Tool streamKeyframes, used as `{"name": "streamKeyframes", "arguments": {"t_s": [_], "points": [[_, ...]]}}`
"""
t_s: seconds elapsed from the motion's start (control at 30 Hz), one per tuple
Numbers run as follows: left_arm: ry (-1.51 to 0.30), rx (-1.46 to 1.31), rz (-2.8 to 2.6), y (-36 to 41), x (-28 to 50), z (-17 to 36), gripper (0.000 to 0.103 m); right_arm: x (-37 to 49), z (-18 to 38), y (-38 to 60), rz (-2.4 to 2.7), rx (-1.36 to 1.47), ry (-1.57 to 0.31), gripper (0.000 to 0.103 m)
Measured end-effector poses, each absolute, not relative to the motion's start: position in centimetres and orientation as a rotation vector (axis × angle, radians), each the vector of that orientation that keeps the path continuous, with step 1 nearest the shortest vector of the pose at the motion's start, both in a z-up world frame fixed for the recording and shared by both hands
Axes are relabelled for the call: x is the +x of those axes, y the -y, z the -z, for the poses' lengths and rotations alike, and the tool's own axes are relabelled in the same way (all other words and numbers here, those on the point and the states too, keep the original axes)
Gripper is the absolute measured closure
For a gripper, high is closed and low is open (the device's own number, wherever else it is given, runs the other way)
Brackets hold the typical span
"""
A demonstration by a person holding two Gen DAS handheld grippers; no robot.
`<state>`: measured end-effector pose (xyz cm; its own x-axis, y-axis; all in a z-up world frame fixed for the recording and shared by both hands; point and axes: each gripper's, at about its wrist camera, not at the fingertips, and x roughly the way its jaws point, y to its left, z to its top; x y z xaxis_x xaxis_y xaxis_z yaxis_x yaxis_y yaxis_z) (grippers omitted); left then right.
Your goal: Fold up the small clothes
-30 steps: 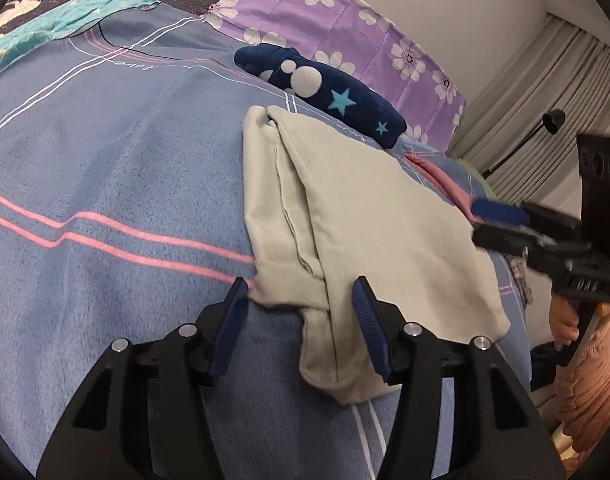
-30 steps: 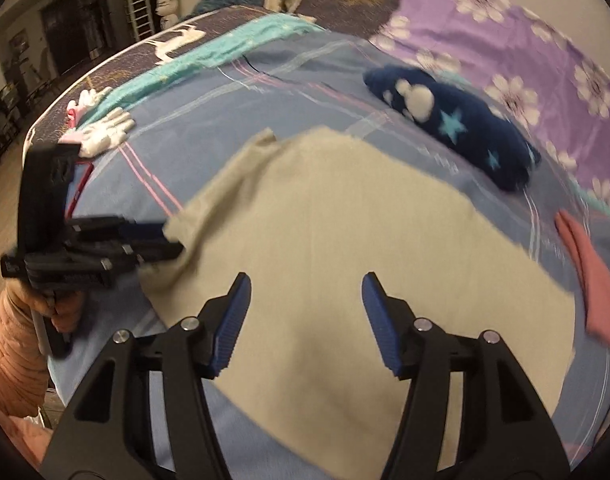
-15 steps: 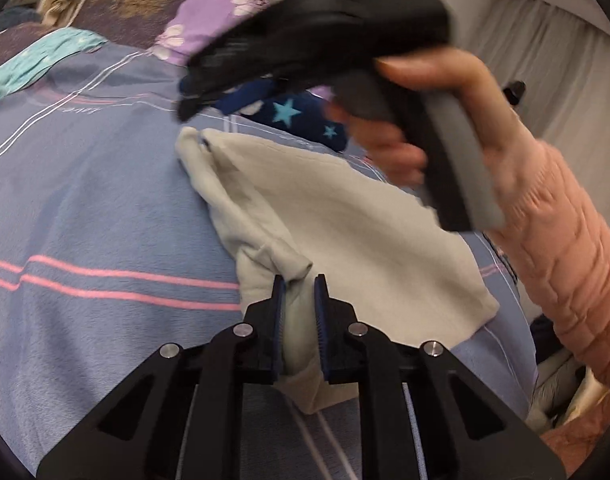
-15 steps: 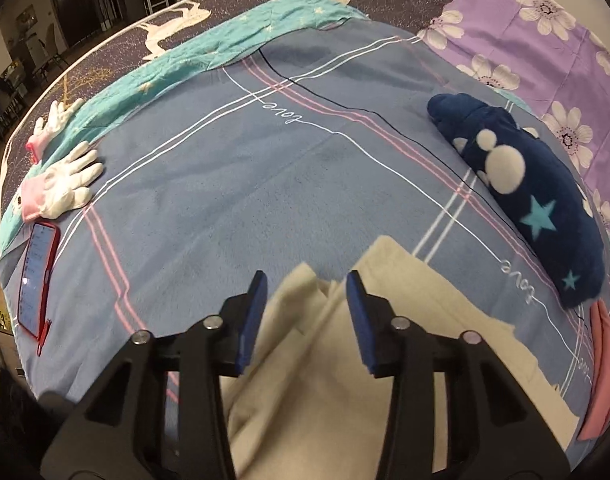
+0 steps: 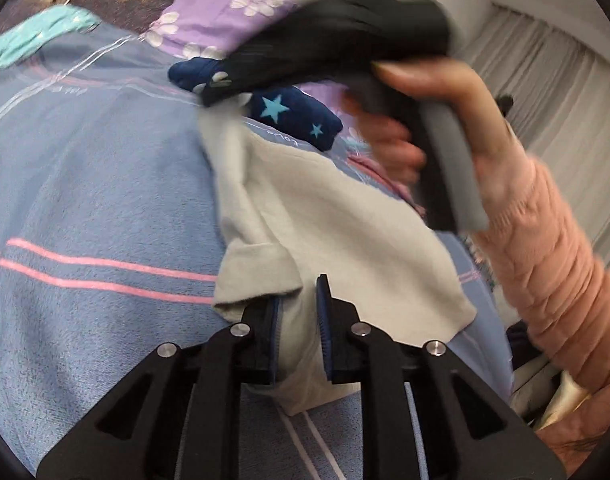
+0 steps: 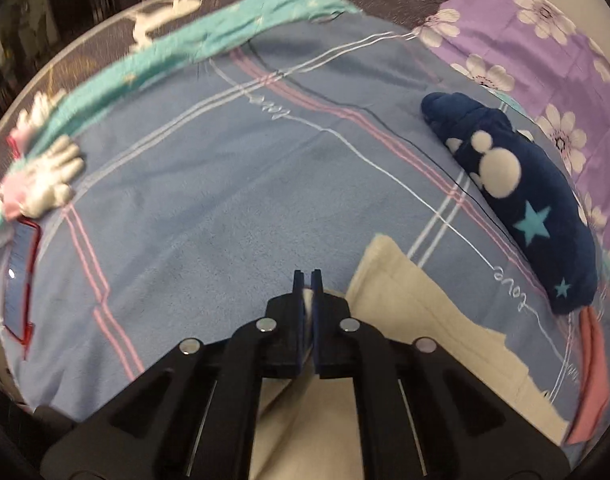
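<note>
garment: a small beige garment (image 5: pixel 345 240) lies on the blue striped bedcover (image 5: pixel 97 200), partly folded, with one side already turned over along its left edge.
long axis: in the left wrist view the folded edge runs from the near end, at the left gripper, away toward the dark blue star-print piece (image 5: pixel 297 120). this is the line that the coming move turns on.
left gripper: the left gripper (image 5: pixel 299 320) is at the near end of this edge. its jaws stand narrow, with a thick bunch of beige cloth between them, and the pads press on it, so i judge it is gripping the garment.
right gripper: the right gripper (image 6: pixel 306 284) is at the far end of the same edge. its jaws are closed almost fully, and a thin bit of pale cloth shows between the pads, so it pinches the far corner.
right hand: the hand (image 5: pixel 445 132) with a pink sleeve (image 5: pixel 553 264) reaches over the garment from the right side in the left wrist view.
relation: the two grippers hold the two ends of one edge; the rest of the garment lies to the right of this line, flat on the bedcover.
next move, my judgement: both ends must probably travel together across the short axis, toward the free right side, to keep the fold straight.
nearby: a pink cloth (image 6: pixel 593 376) lies just beside the garment's far side; white gloves (image 6: pixel 45 184) and a phone in a red case (image 6: pixel 19 280) are well apart.
</note>
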<state>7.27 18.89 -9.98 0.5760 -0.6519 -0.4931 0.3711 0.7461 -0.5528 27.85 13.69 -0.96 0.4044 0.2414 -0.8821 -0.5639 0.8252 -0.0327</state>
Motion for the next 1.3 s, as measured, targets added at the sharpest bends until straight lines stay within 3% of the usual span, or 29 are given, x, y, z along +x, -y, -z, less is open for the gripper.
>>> {"name": "streamKeyframes", "arguments": {"t_s": [0.33,0.37,0.43,0.63,0.7,0.77,0.9,0.97,1.03,1.1,1.13,1.17,1.2,1.3], "points": [[-0.751,-0.464,0.624,-19.3,7.4,10.6,0.082,27.7,1.7,-7.4,-0.572,-0.146,-1.111,0.100],[-0.744,-0.460,0.625,-19.3,7.3,10.5,0.083,27.6,1.4,-7.2,-0.580,-0.126,-1.094,0.100],[-0.722,-0.448,0.628,-19.2,7.2,10.1,0.102,27.7,0.6,-7.2,-0.590,-0.084,-1.055,0.100],[-0.649,-0.436,0.533,-20.2,5.9,9.2,0.103,29.0,-1.1,-10.1,-0.641,0.034,-0.978,0.100],[-0.662,-0.481,0.474,-21.6,5.8,9.6,0.103,28.9,-1.1,-11.0,-0.627,0.035,-0.959,0.094],[-0.676,-0.526,0.449,-22.7,5.4,10.0,0.103,28.3,-1.5,-10.5,-0.612,0.054,-0.928,0.064],[-0.639,-0.585,0.426,-24.7,4.0,9.8,0.103,26.2,-2.2,-8.7,-0.624,0.010,-0.897,0.061],[-0.679,-0.592,0.416,-24.9,4.9,10.0,0.093,25.0,-1.8,-7.5,-0.621,-0.018,-0.912,0.061],[-0.741,-0.569,0.416,-24.3,6.0,10.5,0.070,23.8,-1.2,-6.5,-0.618,-0.032,-0.933,0.060],[-0.788,-0.564,0.453,-23.5,7.2,11.0,0.070,22.5,-0.5,-5.7,-0.616,-0.040,-0.951,0.060],[-0.805,-0.561,0.461,-23.1,7.9,11.2,0.070,21.7,-0.1,-5.4,-0.621,-0.045,-0.957,0.059],[-0.807,-0.556,0.464,-22.9,8.2,11.1,0.078,21.1,0.1,-5.2,-0.626,-0.053,-0.958,0.058],[-0.809,-0.551,0.478,-22.7,8.3,11.0,0.098,20.7,0.2,-5.2,-0.629,-0.067,-0.957,0.058],[-0.781,-0.516,0.439,-22.3,7.4,10.0,0.099,19.7,0.0,-5.5,-0.630,-0.117,-0.935,0.057]]}}
